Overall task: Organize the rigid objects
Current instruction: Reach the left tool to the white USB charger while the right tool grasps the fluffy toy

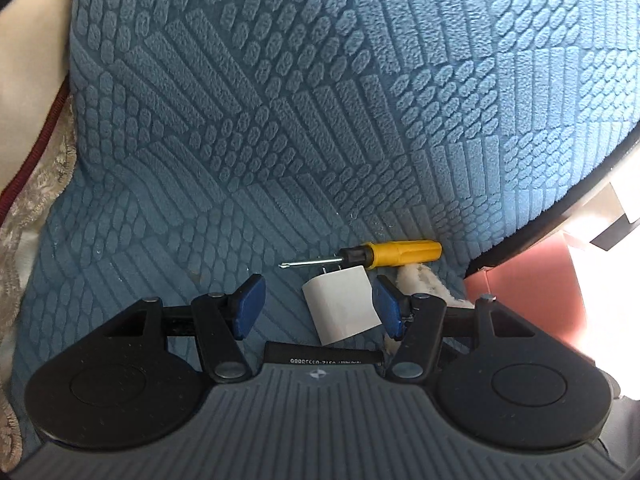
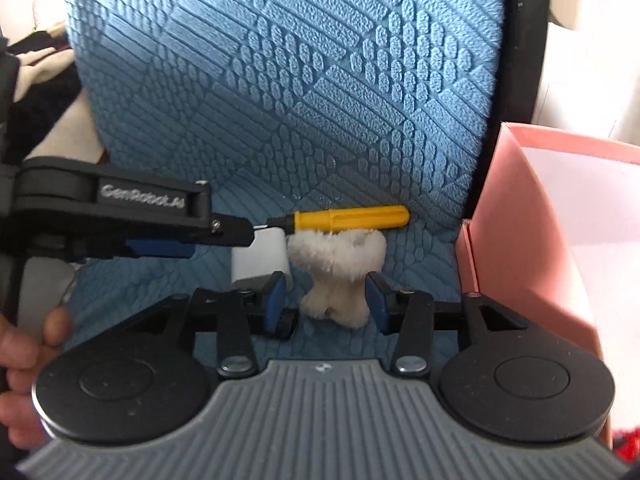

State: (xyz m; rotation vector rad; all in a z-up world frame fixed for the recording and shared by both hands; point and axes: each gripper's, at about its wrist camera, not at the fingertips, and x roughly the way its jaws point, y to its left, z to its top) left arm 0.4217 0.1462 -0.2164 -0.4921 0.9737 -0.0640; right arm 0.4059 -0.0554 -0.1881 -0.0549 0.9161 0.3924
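Down on the blue quilted cushion (image 1: 280, 100) we see, through the left wrist camera, our left gripper (image 1: 318, 306) with its blue pads spread and a white plug-in charger (image 1: 342, 310) lying between them; the right pad looks to touch the charger's side while the left pad stands clear of it, so nothing is clamped. Just beyond the charger lies a screwdriver (image 1: 368, 255) with a yellow handle, its metal tip pointing left, and only a sliver of white fluff shows past the right pad. Our right wrist camera fills in that fluff: it is a small cream plush toy (image 2: 338, 276) standing between the pads of our right gripper (image 2: 326, 300), and gaps show on both sides, so the pads are parted around it without pressing. From this side the same screwdriver (image 2: 348, 218) lies just behind the toy, touching its fuzzy top, and the charger (image 2: 260, 256) sits just to the toy's left, partly hidden by the black arm of the left gripper (image 2: 160, 248) reaching in from the left edge. This view also shows a person's hand (image 2: 24, 364) at the lower left. A pink box (image 2: 520, 220) stands open beside the cushion's right edge, with a pale inner wall; in the left camera it is only a pink corner (image 1: 524, 280) in glare. What is in it we cannot tell.
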